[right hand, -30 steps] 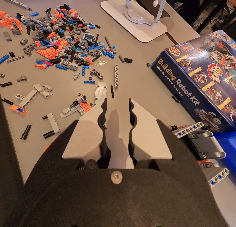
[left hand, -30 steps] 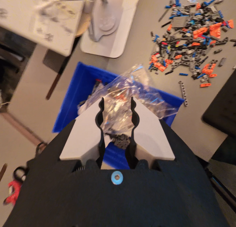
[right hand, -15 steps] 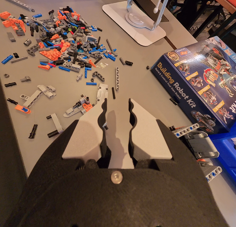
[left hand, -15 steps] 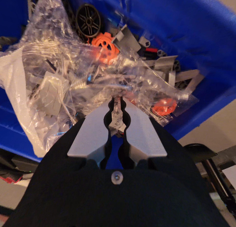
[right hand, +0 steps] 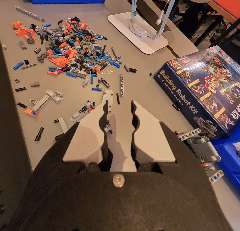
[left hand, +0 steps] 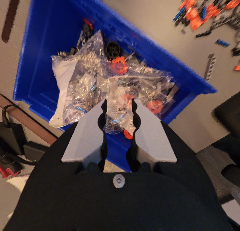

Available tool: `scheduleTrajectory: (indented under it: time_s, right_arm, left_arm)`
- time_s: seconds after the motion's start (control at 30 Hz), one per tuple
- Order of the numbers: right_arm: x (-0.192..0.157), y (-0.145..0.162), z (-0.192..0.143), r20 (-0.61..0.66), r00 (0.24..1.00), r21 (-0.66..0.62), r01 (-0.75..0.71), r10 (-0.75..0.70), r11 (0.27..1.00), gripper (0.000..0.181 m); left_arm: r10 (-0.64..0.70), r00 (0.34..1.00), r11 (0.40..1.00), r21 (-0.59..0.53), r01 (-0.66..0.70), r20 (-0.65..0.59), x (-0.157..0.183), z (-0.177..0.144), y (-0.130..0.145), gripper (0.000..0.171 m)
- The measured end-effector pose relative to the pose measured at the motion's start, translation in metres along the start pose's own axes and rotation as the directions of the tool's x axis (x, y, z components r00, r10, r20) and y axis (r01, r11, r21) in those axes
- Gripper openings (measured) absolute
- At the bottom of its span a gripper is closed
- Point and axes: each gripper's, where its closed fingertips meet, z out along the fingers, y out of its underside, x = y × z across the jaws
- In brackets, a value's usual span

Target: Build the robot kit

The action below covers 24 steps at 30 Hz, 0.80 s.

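My left gripper (left hand: pixel 118 100) is open and hovers just above a clear plastic bag of building parts (left hand: pixel 103 84). The bag lies in a blue bin (left hand: pixel 52 36) with a black wheel (left hand: pixel 113 49) and an orange gear (left hand: pixel 119 66); the view is blurred. My right gripper (right hand: pixel 119 101) is open and empty above the grey table (right hand: pixel 142 94). A small grey part (right hand: pixel 108 127) lies on the table between its fingers, by the left one. A small grey and orange assembly (right hand: pixel 84 110) lies just left of the fingertips.
A pile of orange, blue, grey and black parts (right hand: pixel 72 53) covers the table's far left. A printed kit box (right hand: pixel 202 89) stands at right, with a grey motor block (right hand: pixel 200 148) and blue bin (right hand: pixel 231 159) beside it. A white lamp base (right hand: pixel 137 33) stands behind. The grippers' ends are close to 50 centimeters from one another. From the right gripper's tips to the grey motor block (right hand: pixel 200 148) is close to 15 centimeters.
My left gripper was nearly shut on the bag half a second ago; it has opened and drawn back, and the bag lies in the bin. My right gripper has shifted slightly and stays open.
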Motion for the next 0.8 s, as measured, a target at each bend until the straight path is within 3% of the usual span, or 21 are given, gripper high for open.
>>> scheduleTrajectory:
  time_s: [0.13,0.27,0.4,0.57,0.63,0.8]
  right_arm:
    - [0.006,-0.001,-0.004,-0.021,0.999,0.013,-0.024,0.025,1.0,0.033]
    - [0.007,-0.001,-0.004,-0.027,0.999,0.013,-0.029,0.03,0.999,0.033]
    - [0.007,-0.002,-0.007,-0.029,0.999,0.022,-0.031,0.032,0.999,0.032]
    - [0.008,-0.002,-0.007,-0.032,0.999,0.018,-0.034,0.034,0.999,0.032]
    - [0.008,-0.003,-0.008,-0.037,0.999,0.023,-0.032,0.033,0.999,0.032]
    - [0.017,-0.006,-0.02,-0.077,0.996,0.056,-0.045,0.05,0.997,0.033]
  left_arm:
    - [0.02,0.999,0.996,0.093,-0.018,-0.026,0.024,-0.015,-0.02,0.035]
    - [0.075,0.997,0.991,0.116,-0.073,-0.014,0.048,-0.005,-0.037,0.024]
    - [0.069,0.998,0.996,-0.058,-0.07,-0.013,0.051,0.047,0.0,0.021]
    - [-0.076,0.996,0.993,-0.099,0.071,-0.04,0.041,0.085,0.029,0.008]
    - [-0.074,0.997,0.992,-0.105,0.07,-0.031,0.038,0.083,0.032,0.004]
    - [-0.081,0.997,0.997,-0.005,0.081,0.011,0.027,0.045,0.015,0.029]
